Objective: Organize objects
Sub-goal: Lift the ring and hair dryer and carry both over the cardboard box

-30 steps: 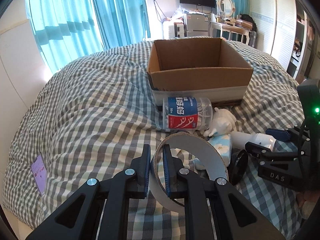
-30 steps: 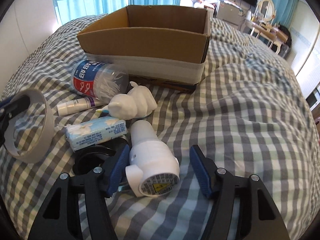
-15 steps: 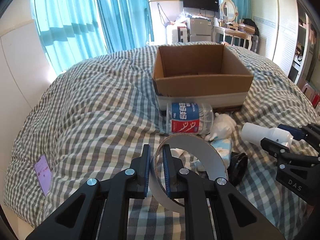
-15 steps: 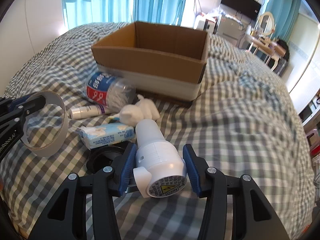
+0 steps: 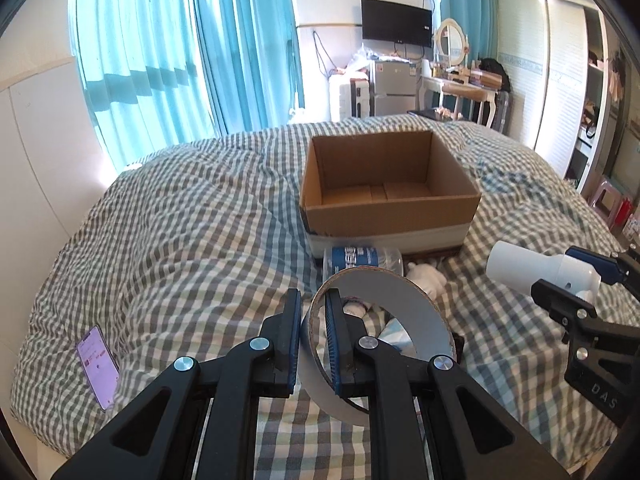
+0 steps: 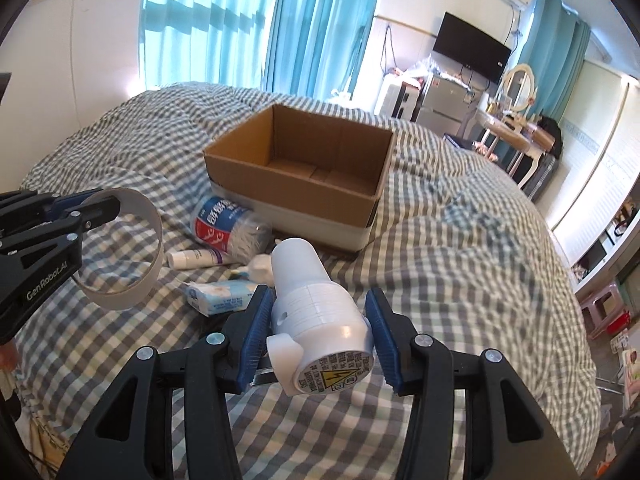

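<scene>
Thin cardboard ring [image 5: 380, 320] pinched — smooth white cylinder [image 6: 316, 312] clamped

- Cardboard box [image 5: 390, 196] sits open on the bed [image 5: 180, 240], out ahead of both grippers.
- Right against the box's near wall lies the cotton-swab jar [image 6: 230, 229] on its side.
- Nearer than the jar: a small tube [image 6: 192, 258], with the tissue pack [image 6: 222, 296] nearer again.
- A figurine [image 5: 426, 280] lies just right of the jar, mostly hidden.
- Left gripper [image 5: 313, 330] has the tape ring [image 5: 380, 332] up off the bed, left of the pile.
- Right gripper [image 6: 318, 332] carries the white appliance [image 6: 316, 316] above the pile's near edge, nozzle toward the box.
- Phone [image 5: 98, 366] lies far left on the bed, well apart.
</scene>
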Demonstrator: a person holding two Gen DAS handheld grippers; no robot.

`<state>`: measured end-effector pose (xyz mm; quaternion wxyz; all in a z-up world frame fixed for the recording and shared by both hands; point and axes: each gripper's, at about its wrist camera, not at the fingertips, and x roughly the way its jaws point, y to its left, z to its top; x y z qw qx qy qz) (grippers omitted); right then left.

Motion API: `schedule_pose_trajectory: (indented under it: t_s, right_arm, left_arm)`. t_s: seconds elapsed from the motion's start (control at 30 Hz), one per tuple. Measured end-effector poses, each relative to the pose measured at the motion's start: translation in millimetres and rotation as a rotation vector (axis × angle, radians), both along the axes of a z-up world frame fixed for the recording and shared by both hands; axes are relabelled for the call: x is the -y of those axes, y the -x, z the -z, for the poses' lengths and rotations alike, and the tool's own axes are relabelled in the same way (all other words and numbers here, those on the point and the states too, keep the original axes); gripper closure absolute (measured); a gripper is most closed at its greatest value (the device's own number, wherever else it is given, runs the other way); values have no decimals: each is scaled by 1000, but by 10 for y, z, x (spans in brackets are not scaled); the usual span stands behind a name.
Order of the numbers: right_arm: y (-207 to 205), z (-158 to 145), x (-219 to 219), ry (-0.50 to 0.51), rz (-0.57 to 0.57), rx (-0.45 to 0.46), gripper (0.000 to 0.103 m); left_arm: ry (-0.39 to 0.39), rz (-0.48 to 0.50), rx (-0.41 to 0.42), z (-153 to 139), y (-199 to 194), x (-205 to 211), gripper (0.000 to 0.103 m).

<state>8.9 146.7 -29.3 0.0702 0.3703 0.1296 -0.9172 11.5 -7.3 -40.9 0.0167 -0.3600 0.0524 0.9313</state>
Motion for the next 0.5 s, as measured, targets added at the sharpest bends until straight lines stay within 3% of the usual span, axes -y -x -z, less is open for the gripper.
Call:
schedule_pose_trajectory:
  t_s: [0.5]
  right_arm:
    - [-197, -437, 1, 27, -39, -86, 55]
  left_arm:
    - [-12, 32, -67, -458, 139, -83, 91]
